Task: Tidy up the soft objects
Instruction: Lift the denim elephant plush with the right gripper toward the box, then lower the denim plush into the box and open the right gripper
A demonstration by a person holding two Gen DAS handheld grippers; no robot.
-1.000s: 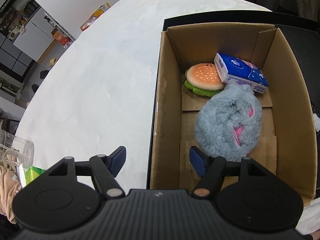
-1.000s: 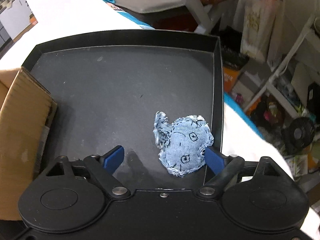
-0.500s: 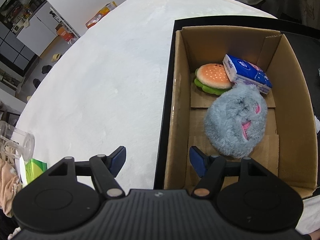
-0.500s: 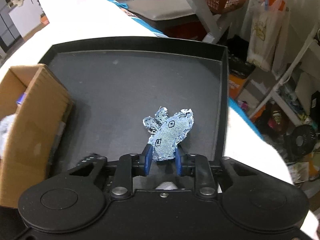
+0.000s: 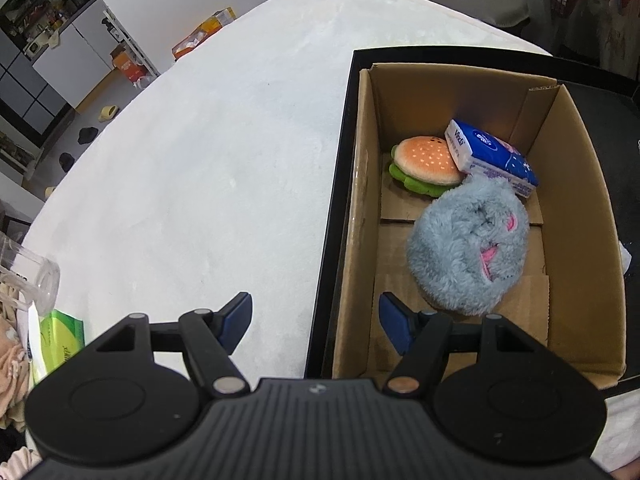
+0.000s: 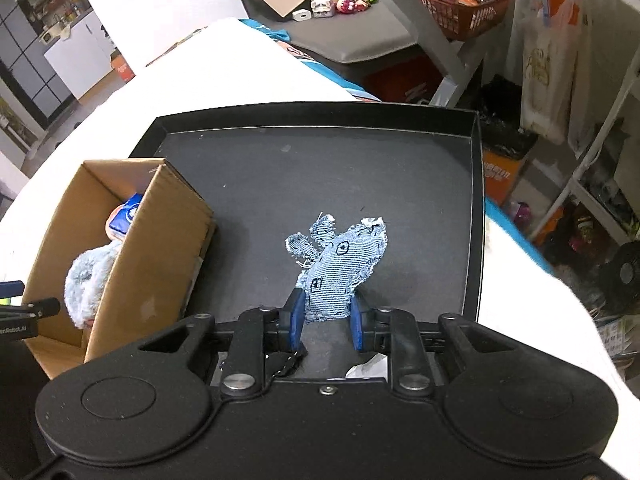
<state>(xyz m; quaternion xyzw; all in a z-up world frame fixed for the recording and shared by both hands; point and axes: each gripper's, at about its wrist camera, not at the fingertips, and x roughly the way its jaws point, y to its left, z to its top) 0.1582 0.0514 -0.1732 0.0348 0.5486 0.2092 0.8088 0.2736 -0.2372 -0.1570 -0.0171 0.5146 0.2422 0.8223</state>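
Right wrist view shows your right gripper (image 6: pixel 326 320) pinching a denim toy (image 6: pixel 340 268) by its near end, the blue pads pressed into the cloth on both sides. The toy's frayed far end sticks up and away from you over the near part of the black tray (image 6: pixel 478 216), toward its right wall. The box (image 6: pixel 160 256) stands at the tray's left edge, and from here you see only slivers of what lies inside.

Left wrist view looks straight down into that box (image 5: pixel 580 216). A burger plush (image 5: pixel 426 162) sits by the far left wall, a blue tissue pack (image 5: pixel 490 156) leans across its right side, and a grey fluffy toy (image 5: pixel 466 252) fills the middle, touching both. This view gives you no sight of the denim toy.

Your left gripper (image 5: pixel 316 322) is spread wide and holds nothing; one finger hangs over the white table (image 5: pixel 200 160), the other over the box's near left corner, just beside the fluffy toy. A clear glass (image 5: pixel 28 276) and a green packet (image 5: pixel 60 340) lie at the table's near left edge.
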